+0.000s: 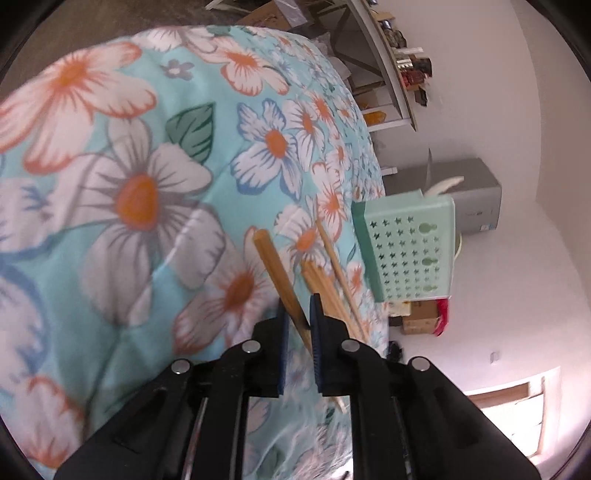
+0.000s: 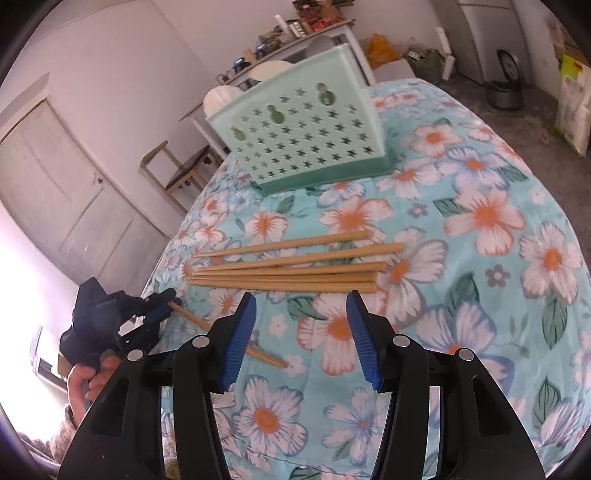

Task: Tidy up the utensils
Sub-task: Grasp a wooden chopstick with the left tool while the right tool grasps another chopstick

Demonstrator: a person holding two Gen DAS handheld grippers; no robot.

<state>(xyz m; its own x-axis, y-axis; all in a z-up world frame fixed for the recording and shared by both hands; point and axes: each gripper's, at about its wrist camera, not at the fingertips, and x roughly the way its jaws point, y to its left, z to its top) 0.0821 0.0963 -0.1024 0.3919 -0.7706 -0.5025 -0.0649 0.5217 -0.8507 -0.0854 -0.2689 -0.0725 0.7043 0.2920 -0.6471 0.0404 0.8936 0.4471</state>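
Observation:
My left gripper (image 1: 298, 314) is shut on one wooden chopstick (image 1: 275, 271); the stick runs forward between the blue pads. In the right wrist view the left gripper (image 2: 162, 301) holds that chopstick (image 2: 229, 338) by its end at the table's left edge, its far tip down on the cloth. Several more chopsticks (image 2: 288, 264) lie side by side on the floral cloth, also in the left wrist view (image 1: 334, 291). A mint green perforated utensil holder (image 2: 299, 136) stands beyond them, also in the left wrist view (image 1: 406, 251). My right gripper (image 2: 301, 325) is open and empty, just short of the pile.
The table has a turquoise floral cloth (image 2: 480, 221) and drops off at the left edge. A wooden chair (image 2: 177, 170) and a white door (image 2: 62, 184) are past that edge. A shelf with clutter (image 2: 295, 33) stands behind the holder.

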